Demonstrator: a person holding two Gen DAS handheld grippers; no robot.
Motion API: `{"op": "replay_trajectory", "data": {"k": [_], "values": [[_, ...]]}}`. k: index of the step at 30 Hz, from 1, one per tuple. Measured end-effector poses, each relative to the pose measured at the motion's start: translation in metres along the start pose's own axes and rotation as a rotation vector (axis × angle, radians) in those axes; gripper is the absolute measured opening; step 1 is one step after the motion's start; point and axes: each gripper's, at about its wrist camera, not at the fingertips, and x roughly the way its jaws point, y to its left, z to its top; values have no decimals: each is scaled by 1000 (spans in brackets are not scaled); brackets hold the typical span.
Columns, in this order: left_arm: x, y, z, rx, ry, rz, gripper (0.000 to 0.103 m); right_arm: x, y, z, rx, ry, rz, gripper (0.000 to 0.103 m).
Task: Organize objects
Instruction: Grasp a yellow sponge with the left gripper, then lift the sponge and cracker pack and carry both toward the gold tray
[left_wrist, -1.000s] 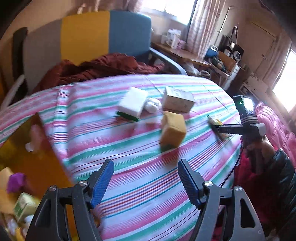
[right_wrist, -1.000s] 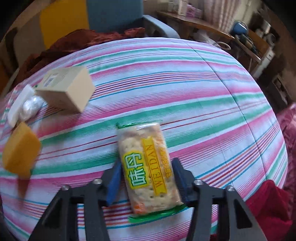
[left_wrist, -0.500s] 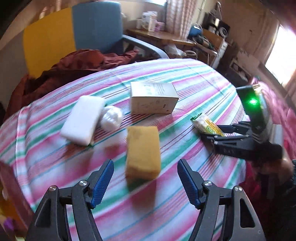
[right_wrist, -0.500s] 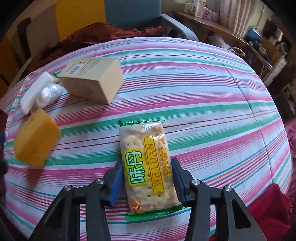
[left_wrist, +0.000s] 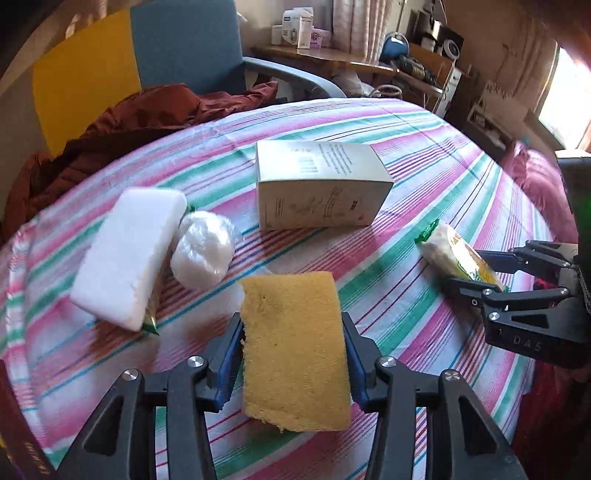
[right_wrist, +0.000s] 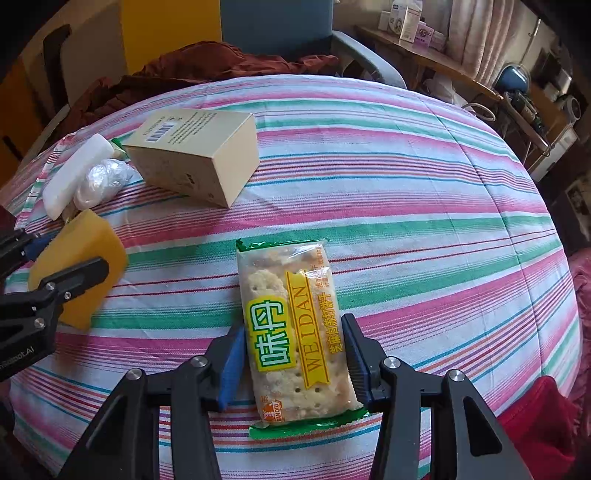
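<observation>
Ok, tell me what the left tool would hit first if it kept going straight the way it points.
Nothing lies ahead to reach: the left tool is closing with the yellow sponge already between its pads. Pushed straight on, it would probably press into the striped tablecloth under the sponge; the beige box sits farther along.

Beyond the far edge of your striped tablecloth stands a chair with a blue and yellow back, a dark red garment heaped on its seat. To your right a cluttered wooden shelf runs along pale curtains, and bright daylight pours through the window.
</observation>
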Motion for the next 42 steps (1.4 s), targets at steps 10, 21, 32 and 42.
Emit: {"op": "replay_trajectory", "data": {"k": [10, 21, 32, 42], "values": [[-33, -4, -46, -24, -86, 106, 46, -17, 40, -11, -125, -51, 117, 49], [-38, 6, -76, -66, -63, 100, 48, -16, 91, -27, -274, -48, 169, 49], [-36, 3, -84, -54, -92, 120, 48, -12, 92, -30, -279, -39, 140, 50], [-33, 1, -86, -49, -106, 140, 51, -12, 92, -31, -275, -41, 144, 51]]}}
